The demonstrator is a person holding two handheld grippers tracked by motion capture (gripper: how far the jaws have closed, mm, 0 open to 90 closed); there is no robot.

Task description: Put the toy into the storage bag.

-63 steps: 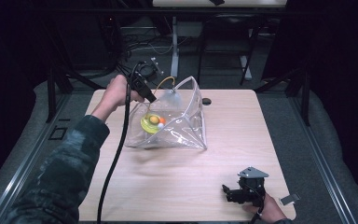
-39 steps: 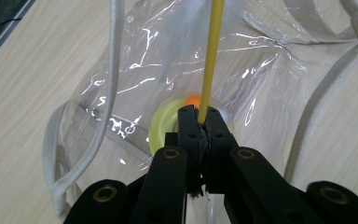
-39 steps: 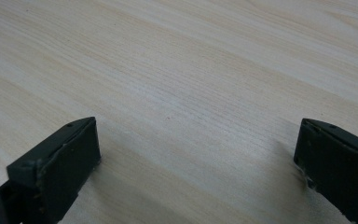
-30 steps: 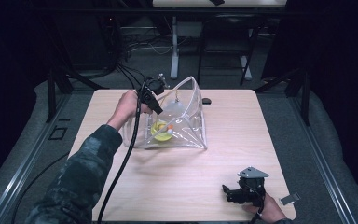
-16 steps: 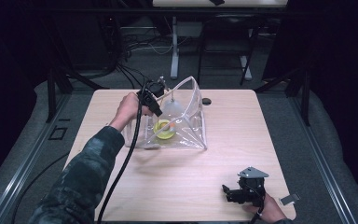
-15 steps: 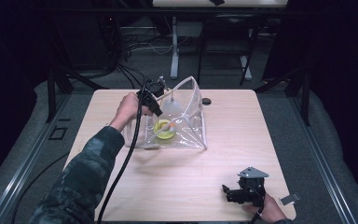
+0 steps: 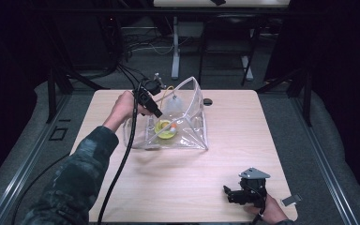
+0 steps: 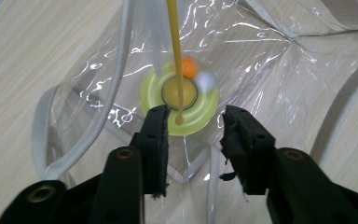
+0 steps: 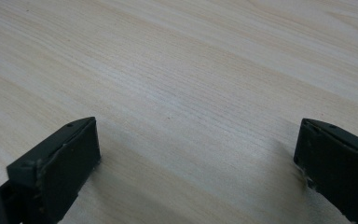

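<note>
The left gripper [image 7: 155, 112] is being held at the open mouth of a clear plastic bag [image 7: 187, 133], which is resting on the far left part of the table [image 7: 243, 140]. Its jaws are being kept partly apart, with nothing clamped between them. Just beyond the jaw tips, inside the bag, a yellow-green ring [image 8: 181, 100] is lying flat, and an orange ball [image 8: 189, 67] and a white ball [image 8: 206, 80] are sitting on its far edge. A thin yellow cord [image 8: 175, 51] is hanging down over the ring, ending between the jaw tips. The right gripper [image 7: 232, 196] is being rested on the table's near edge, well apart from the bag, its jaws spread wide over bare wood [image 9: 191, 84].
</note>
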